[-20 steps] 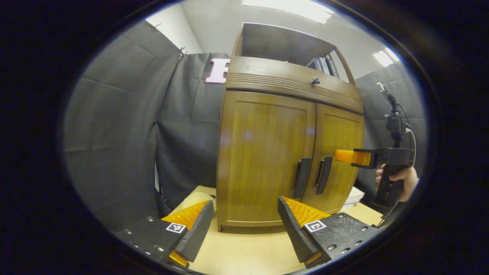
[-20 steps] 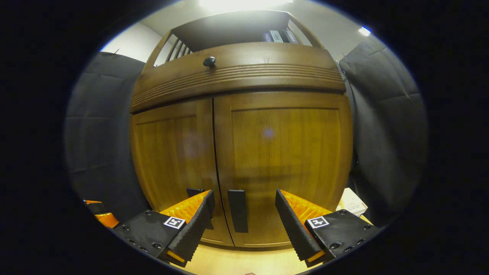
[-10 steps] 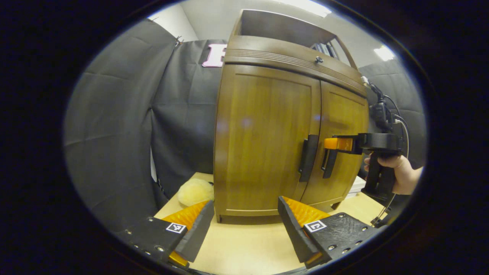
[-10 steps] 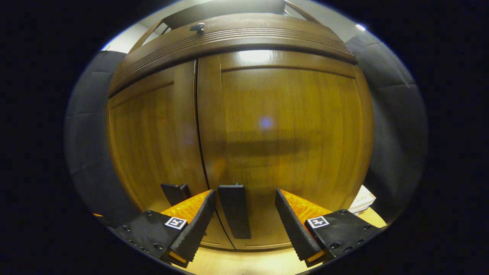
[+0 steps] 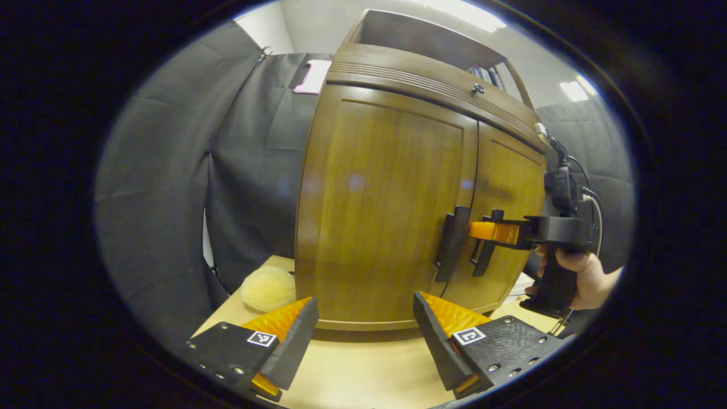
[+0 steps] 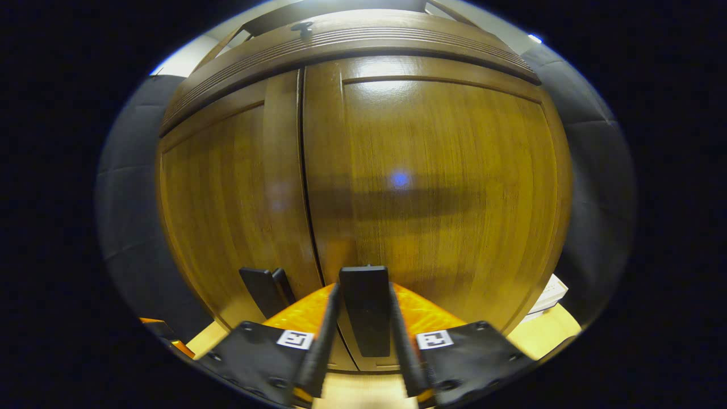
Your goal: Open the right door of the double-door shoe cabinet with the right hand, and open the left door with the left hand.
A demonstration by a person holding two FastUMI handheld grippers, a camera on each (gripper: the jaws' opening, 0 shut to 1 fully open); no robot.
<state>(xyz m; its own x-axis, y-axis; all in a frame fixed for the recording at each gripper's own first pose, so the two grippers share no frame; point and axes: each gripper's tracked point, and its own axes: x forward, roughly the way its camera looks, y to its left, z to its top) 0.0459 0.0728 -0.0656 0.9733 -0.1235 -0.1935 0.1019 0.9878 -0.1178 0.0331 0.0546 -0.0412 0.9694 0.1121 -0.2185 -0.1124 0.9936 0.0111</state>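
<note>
Cabinet (image 6: 431, 170) dead ahead, both doors closed | right gripper (image 6: 363, 363) clamped on right door handle (image 6: 364, 307) at 6 o'clock | left gripper (image 5: 363, 346) spread wide, off the left handle (image 5: 452, 244) at 2 o'clock.

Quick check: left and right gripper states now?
Left hand-held gripper: open, holding nothing.
Right hand-held gripper: closed on the right door handle.

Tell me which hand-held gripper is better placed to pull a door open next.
The right. The right hand-held gripper is closed around the right door's handle, both doors shut. The left hand-held gripper is open, short of the left door's handle.
</note>
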